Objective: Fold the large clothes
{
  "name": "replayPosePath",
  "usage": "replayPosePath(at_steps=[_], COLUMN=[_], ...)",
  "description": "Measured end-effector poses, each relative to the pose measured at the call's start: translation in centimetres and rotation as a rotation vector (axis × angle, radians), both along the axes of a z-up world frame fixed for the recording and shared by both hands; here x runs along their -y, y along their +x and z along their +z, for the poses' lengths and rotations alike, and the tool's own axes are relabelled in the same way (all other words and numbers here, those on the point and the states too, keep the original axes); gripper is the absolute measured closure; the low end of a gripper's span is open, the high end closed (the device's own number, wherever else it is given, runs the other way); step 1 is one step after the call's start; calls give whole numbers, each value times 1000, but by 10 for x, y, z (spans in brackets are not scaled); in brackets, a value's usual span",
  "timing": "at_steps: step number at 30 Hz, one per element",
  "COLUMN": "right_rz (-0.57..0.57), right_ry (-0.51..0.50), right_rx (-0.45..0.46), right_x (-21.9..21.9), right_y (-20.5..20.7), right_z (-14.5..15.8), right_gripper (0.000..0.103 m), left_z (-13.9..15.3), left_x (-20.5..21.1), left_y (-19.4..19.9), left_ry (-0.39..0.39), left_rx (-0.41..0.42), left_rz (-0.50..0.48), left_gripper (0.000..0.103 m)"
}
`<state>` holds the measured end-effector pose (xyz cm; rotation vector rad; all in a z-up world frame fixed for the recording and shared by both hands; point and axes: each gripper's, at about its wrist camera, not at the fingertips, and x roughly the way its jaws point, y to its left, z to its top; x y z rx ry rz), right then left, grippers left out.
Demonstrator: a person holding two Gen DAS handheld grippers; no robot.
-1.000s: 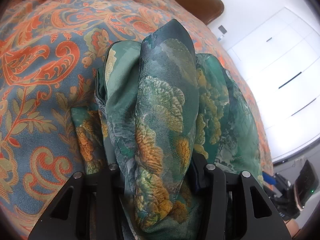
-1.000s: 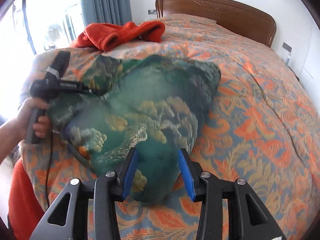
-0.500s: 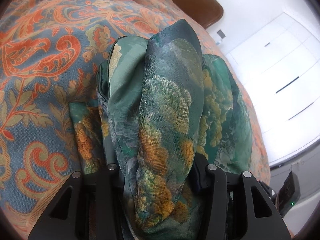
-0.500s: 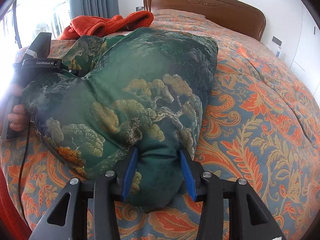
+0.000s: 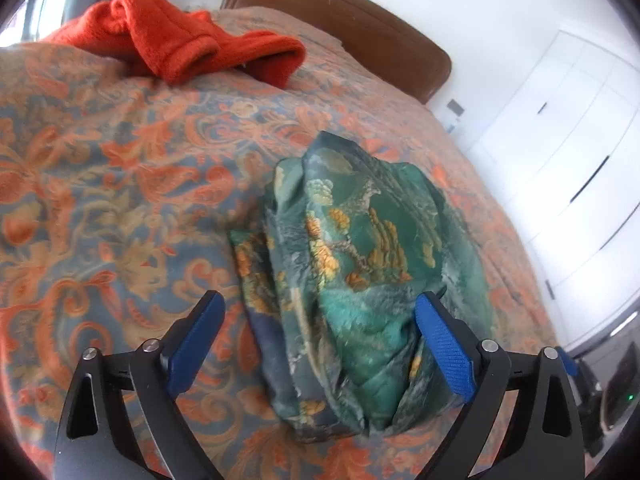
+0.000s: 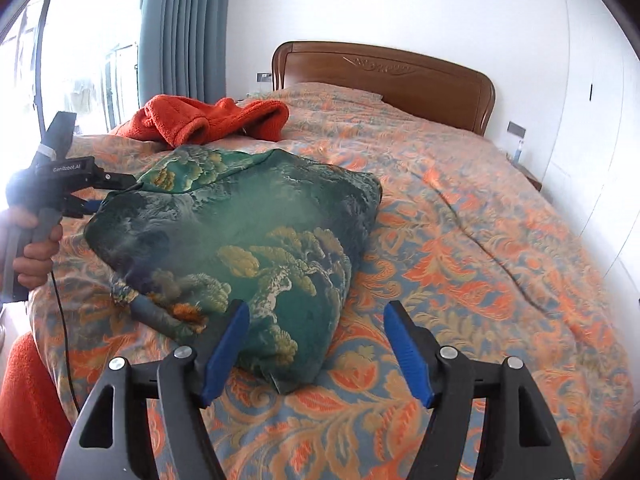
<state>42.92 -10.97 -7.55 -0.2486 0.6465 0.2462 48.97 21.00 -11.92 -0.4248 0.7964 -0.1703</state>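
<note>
1. While both sets of jaws are opening, the green patterned garment [image 6: 248,248] lies as a folded bundle on the bedspread [image 6: 480,248], at about ten o'clock from the right gripper [image 6: 316,354] in its own view.
2. The left gripper [image 5: 318,350] stands spread wide, its blue pads clear of the cloth; the bundle's near end lies between them, slightly toward one o'clock, and nothing is held.
3. The right gripper is roughly half spread and likewise empty; its left pad sits just beside the bundle's near corner, though I cannot tell whether it brushes the fabric.
4. I judge the step in hand to be letting go after a fold (the bundle looks puffy, not flat).
5. To do it well, draw each gripper straight back along its own line, so no pad snags a layer and drags the fold open.
6. Keep the jaws wide until they are clear of the cloth.
7. The loose flap showing at about nine o'clock of the bundle in the left wrist view may want tucking or pressing.
8. The orange garment [image 5: 192,52] waits well apart at twelve o'clock, near the headboard [image 6: 400,76].
</note>
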Motion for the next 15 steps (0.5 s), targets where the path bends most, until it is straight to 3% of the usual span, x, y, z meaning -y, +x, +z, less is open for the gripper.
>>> replayPosePath(at_steps=[4, 9, 15], right_rz=[-22, -59, -95], right_ry=[-20, -25, -29], right_rx=[7, -21, -11], right_x=[2, 5, 7], right_y=[-18, -27, -32], right_z=[2, 1, 10], right_gripper=[29, 27, 25], left_z=[7, 14, 18], left_x=[19, 34, 32], left_y=[-15, -27, -42], left_ry=[183, 340, 339], left_rx=[-22, 5, 3], left_rz=[78, 89, 63], left_gripper=[1, 1, 1])
